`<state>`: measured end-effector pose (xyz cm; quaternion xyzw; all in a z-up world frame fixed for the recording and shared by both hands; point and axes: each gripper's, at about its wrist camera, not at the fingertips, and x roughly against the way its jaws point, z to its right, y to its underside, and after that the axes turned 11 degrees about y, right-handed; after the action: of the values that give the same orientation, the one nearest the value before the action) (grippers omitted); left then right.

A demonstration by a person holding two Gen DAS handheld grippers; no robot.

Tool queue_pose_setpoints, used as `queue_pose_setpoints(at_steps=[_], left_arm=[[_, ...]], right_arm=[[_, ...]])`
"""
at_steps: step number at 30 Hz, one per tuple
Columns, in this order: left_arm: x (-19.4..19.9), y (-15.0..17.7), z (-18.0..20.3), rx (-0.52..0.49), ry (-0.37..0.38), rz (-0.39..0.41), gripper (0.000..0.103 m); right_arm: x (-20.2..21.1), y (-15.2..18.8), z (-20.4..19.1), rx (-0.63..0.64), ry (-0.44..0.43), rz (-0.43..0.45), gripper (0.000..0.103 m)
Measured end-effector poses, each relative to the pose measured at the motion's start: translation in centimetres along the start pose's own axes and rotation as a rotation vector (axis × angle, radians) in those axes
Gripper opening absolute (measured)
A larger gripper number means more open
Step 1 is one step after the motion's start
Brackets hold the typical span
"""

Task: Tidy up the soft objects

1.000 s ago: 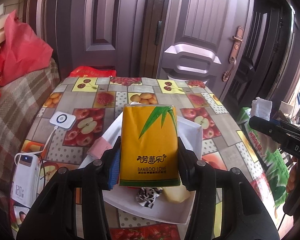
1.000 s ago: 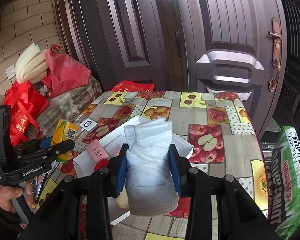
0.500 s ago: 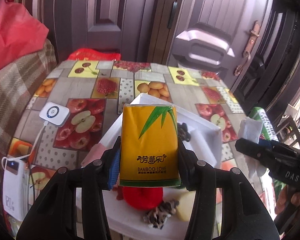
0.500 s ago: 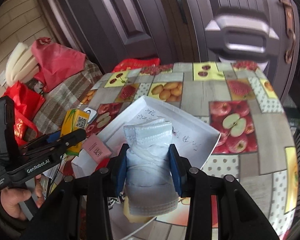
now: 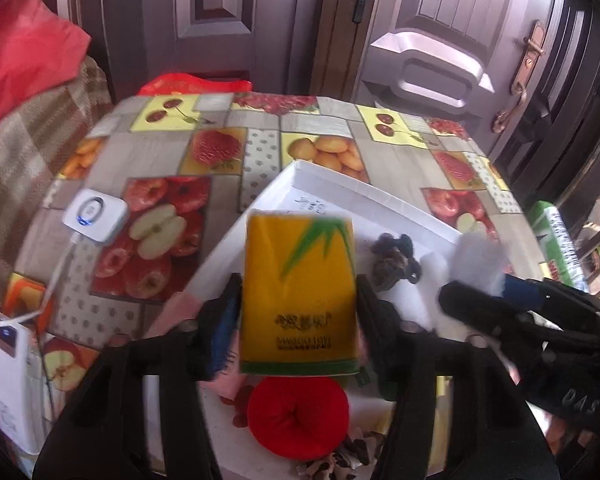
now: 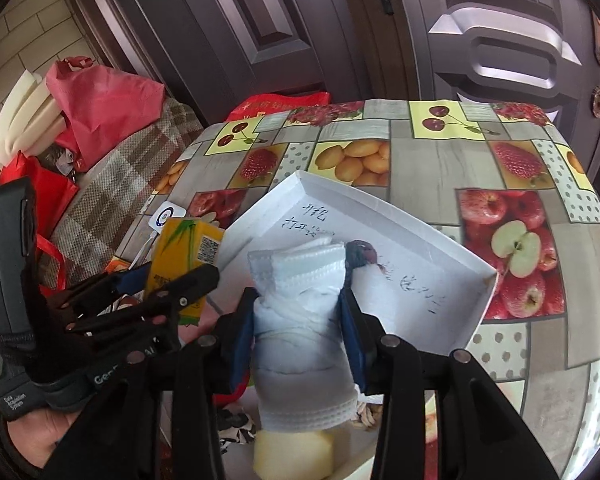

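- Tissue pack (image 5: 300, 292), yellow and soft, sits between the two fingers of the left gripper (image 5: 298, 312), above the near part of the white box (image 5: 380, 200).
- Left gripper jaws are opening, and the pack looks loose between them now.
- White cloth roll (image 6: 300, 320) sits in the right gripper (image 6: 300, 328), over the near part of the same box. Those jaws are opening too.
- Both things look light and squashy, so a gentle squeeze on the flat sides, near the middle, should hold them.
- Red ball (image 5: 298, 420), a dark scrunchie (image 5: 396, 260) and a pale yellow sponge (image 6: 292, 456) already lie in the box on the desk (image 6: 440, 160).
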<state>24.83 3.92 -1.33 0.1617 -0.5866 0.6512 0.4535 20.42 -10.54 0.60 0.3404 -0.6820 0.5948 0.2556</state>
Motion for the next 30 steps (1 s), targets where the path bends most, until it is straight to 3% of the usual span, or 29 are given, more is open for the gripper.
queue_pose_setpoints(at_steps=[1, 2, 6, 23, 30], left_arm=[[0.1, 0.0, -0.2, 0.008, -0.020, 0.013, 0.086], [0.4, 0.1, -0.5, 0.012, -0.028, 0.030, 0.093], [0.9, 0.2, -0.9, 0.017, -0.078, 0.044, 0.099], [4.7, 0.6, 0.8, 0.025, -0.088, 0.119, 0.100], [7.9, 1.2, 3.0, 0.003, -0.075, 0.171, 0.100]], right_arm=[[0.0, 0.0, -0.1, 0.004, -0.003, 0.007, 0.067], [0.3, 0.1, 0.2, -0.007, 0.020, 0.028, 0.079], [0.7, 0.2, 1.1, -0.046, 0.025, 0.055, 0.103], [4.2, 1.4, 0.8, -0.027, 0.103, 0.138, 0.103], [7.9, 2.1, 0.0, 0.016, 0.181, 0.234, 0.103]])
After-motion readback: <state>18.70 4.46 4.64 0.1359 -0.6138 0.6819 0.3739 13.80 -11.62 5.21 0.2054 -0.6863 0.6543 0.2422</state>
